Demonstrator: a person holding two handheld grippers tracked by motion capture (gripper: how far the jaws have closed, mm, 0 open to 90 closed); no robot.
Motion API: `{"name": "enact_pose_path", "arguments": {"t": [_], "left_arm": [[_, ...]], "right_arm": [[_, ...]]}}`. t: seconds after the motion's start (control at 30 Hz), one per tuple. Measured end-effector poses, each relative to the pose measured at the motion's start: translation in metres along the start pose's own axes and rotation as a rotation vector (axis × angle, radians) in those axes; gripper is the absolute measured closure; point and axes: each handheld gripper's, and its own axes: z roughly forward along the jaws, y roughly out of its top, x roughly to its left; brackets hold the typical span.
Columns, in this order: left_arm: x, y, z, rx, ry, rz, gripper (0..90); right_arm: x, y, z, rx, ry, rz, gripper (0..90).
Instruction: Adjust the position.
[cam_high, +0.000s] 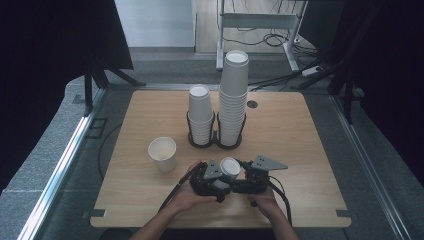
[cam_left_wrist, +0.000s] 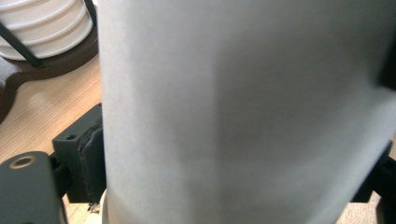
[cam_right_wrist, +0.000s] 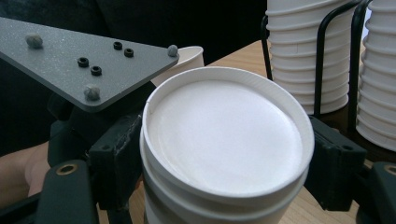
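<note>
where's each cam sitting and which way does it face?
High view: above the person's side, looking forward and down on the table; forearms, hands and both grippers at bottom.
Left gripper view: on the left gripper, facing the held cups' wall up close; own jaws flank it.
Right gripper view: on the right gripper, looking across the upturned cup bottom; own jaws, left gripper's plate.
Shared: held cups, cup rack.

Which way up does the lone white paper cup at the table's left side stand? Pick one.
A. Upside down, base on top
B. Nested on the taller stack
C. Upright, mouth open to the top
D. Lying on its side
C: the lone white paper cup stands apart on the light wooden table, left of the two hand-held grippers, and the high view looks straight into its open mouth.
</note>
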Motion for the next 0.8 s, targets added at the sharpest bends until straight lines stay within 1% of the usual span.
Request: {"name": "enact_pose_path", "arguments": {"t": [0.17,0.23,0.33,0.47,0.6,0.7,0.8], "left_arm": [[0.001,0.001,0.000,-0.002,-0.007,-0.014,9.4],[0.001,0.001,-0.001,-0.004,-0.014,-0.022,7.1],[0.000,0.002,-0.001,-0.010,-0.013,-0.025,4.8],[0.000,0.003,-0.003,-0.013,-0.010,-0.030,3.8],[0.002,0.004,-0.007,-0.030,-0.024,-0.025,3.5],[0.002,0.005,-0.009,-0.035,-0.026,-0.029,3.3],[0.002,0.005,-0.009,-0.033,-0.025,-0.027,3.2]], "right_arm": [[0.000,0.000,0.000,-0.010,0.000,-0.003,24.5],[0.001,0.000,0.000,-0.012,0.001,-0.010,24.5],[0.000,0.000,-0.001,-0.018,0.001,-0.005,24.6],[-0.003,-0.001,-0.003,-0.042,-0.003,0.034,24.6],[-0.009,-0.002,-0.005,-0.082,0.017,0.099,24.7],[-0.011,-0.003,-0.007,-0.109,0.029,0.134,24.8],[-0.012,-0.003,-0.008,-0.122,0.030,0.144,24.8]]}}
